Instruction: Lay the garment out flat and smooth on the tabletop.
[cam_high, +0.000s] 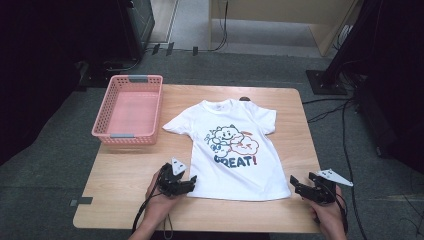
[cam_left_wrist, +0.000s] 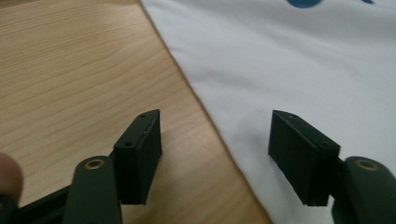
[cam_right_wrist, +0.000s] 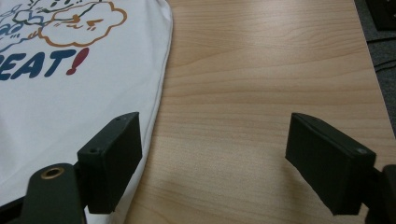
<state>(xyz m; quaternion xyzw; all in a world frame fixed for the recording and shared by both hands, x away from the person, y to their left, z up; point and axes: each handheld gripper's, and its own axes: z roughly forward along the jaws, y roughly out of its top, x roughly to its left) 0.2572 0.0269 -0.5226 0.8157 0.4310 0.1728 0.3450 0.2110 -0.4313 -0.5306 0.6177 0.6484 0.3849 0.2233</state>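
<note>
A white child's T-shirt (cam_high: 230, 145) with a cartoon print and the word "GREAT!" lies flat, front up, on the wooden table (cam_high: 120, 175). My left gripper (cam_high: 191, 181) sits at the shirt's lower left corner, pointing right. In the left gripper view this gripper (cam_left_wrist: 215, 128) is open, its jaws straddling the shirt's side edge (cam_left_wrist: 303, 60) without pressing on it. My right gripper (cam_high: 295, 183) rests by the lower right corner, pointing left. In the right gripper view this gripper (cam_right_wrist: 215, 133) is open over bare wood, with the shirt's hem (cam_right_wrist: 70, 93) beside its left jaw.
An empty pink plastic basket (cam_high: 159, 107) stands at the table's far left, just beyond the shirt's sleeve. Bare wood lies to the left of the shirt and along the front edge. Cables (cam_high: 345, 135) run over the grey floor to the right.
</note>
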